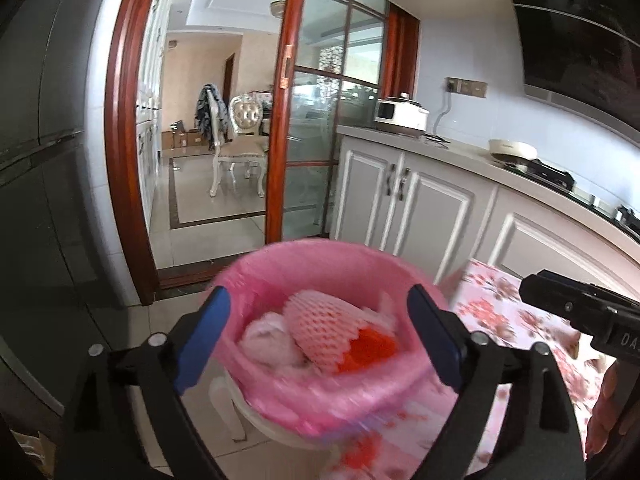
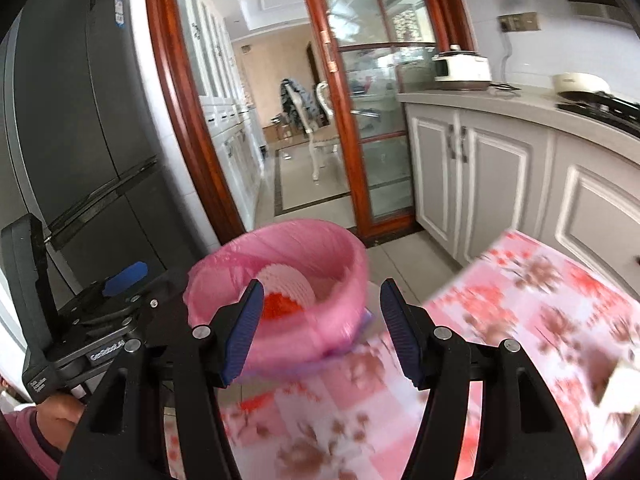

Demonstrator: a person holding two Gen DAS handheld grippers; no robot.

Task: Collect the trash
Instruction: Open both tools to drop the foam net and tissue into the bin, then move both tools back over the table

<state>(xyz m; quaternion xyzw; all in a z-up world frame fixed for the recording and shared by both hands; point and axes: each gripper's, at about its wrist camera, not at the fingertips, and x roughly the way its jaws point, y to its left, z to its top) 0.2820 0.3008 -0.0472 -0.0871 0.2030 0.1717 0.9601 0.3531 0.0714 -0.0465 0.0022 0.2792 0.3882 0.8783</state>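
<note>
A: Left wrist view — left tongs [image 1: 318, 330] spread wide, blue ribbed pads, black frame, nothing held. Between them, past the tips: the bin [image 1: 280, 280], round, lined w/ a thin crinkly pink bag.

B: What's in it?

A: Pink foam fruit net [image 1: 320, 320], mesh texture, domed; red-orange scrap [image 1: 368, 350] under its edge; pale crumpled wad [image 1: 268, 340] at left. All blurry.

B: Right side?

A: Right wrist view: right tongs [image 2: 322, 328] also wide apart, empty. Bin [image 2: 340, 280] sits just ahead, partly behind the left pad. The net [image 2: 284, 276] and the red bit [image 2: 280, 304] show inside.

B: Where's the bin standing?

A: At the edge of the surface [image 2: 520, 300], which has a glossy pink floral cloth. On it or just beside it, can't tell — blur. White base shows under the bag in the left view.

B: Around?

A: Dark fridge [image 2: 80, 120] at left, red wood-framed glass door [image 2: 372, 120], grey cabinets [image 2: 480, 168], rice cooker [image 2: 460, 68] on the counter. Right device [image 1: 580, 312] pokes into the left view.
</note>
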